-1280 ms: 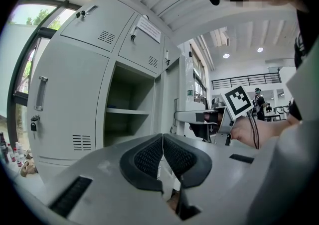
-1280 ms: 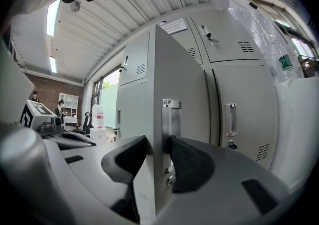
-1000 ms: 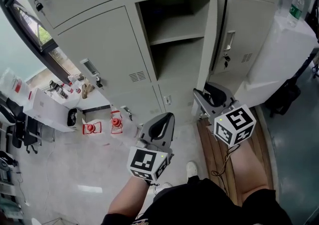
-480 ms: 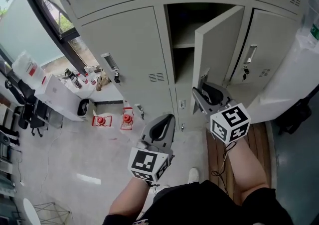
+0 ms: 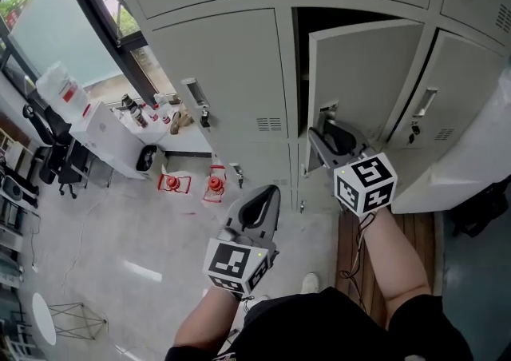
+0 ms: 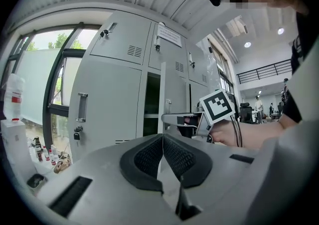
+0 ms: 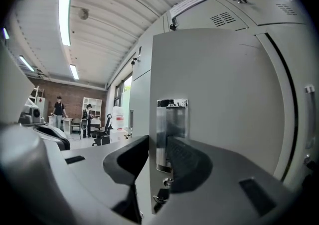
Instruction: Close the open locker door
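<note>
Right tongs (image 5: 326,129), jaws just narrowed, clamp the half-shut locker door (image 5: 367,72) by its handle edge; left tongs (image 6: 162,142) sit closed, empty. A slipping grip could let it swing open.

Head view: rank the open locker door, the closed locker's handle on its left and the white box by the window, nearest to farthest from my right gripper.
1. open locker door: at the right gripper, whose jaws have just been closing, its edge between them.
2. closed locker's handle: to the left, same row.
3. white box: far left, by the window.
</note>
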